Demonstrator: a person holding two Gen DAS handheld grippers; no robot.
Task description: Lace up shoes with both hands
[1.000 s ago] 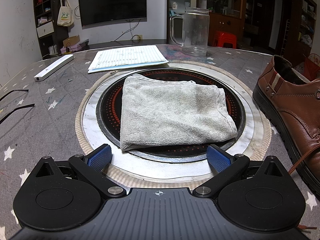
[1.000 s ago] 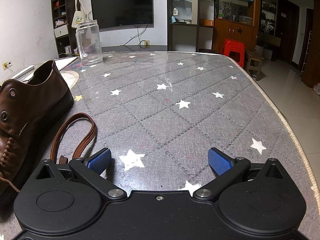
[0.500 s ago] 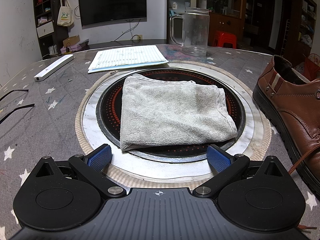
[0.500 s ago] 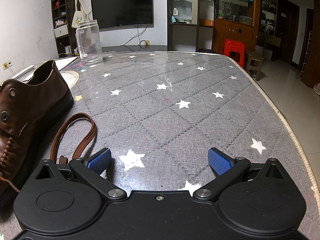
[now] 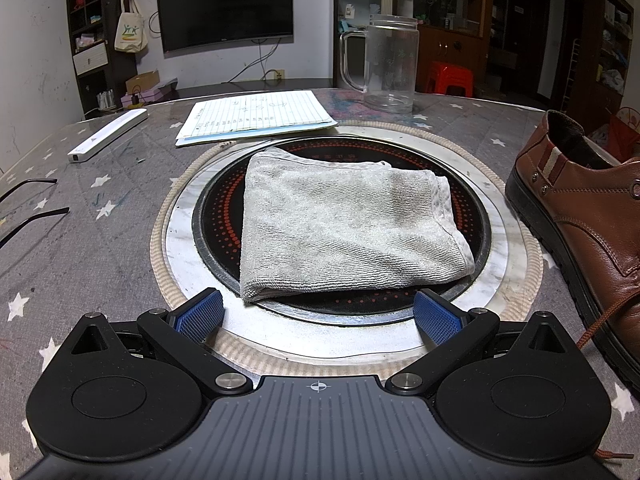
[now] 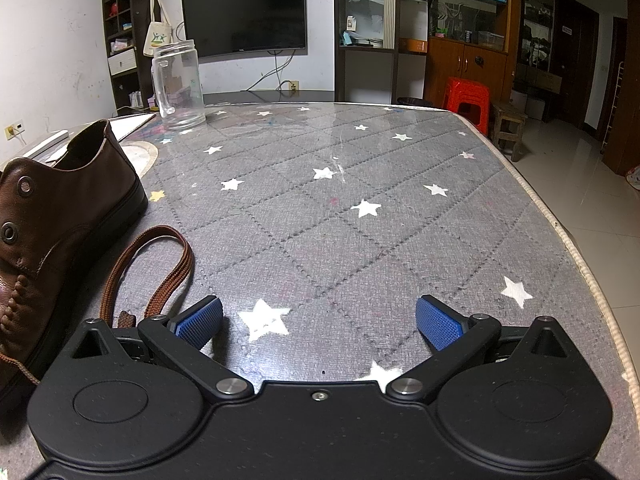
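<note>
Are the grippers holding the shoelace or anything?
No. The left gripper and right gripper are both open and empty. The lace lies loose on the table beside the shoe.

My table (image 6: pixel 360 240) in grey star-print cloth, round cooktop inset (image 5: pixel 496 280) under a folded towel (image 5: pixel 344 232), brown shoe (image 5: pixel 592 216) beside it, loose lace (image 6: pixel 160 272), notepad (image 5: pixel 256 120), glass mug (image 5: pixel 390 66), white bar (image 5: pixel 108 134), possibly a remote

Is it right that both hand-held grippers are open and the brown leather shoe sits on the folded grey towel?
Not quite. The brown leather shoe sits on the star-patterned table, beside the folded grey towel, as the left wrist view shows. Both hand-held grippers, left and right, are open.
</note>
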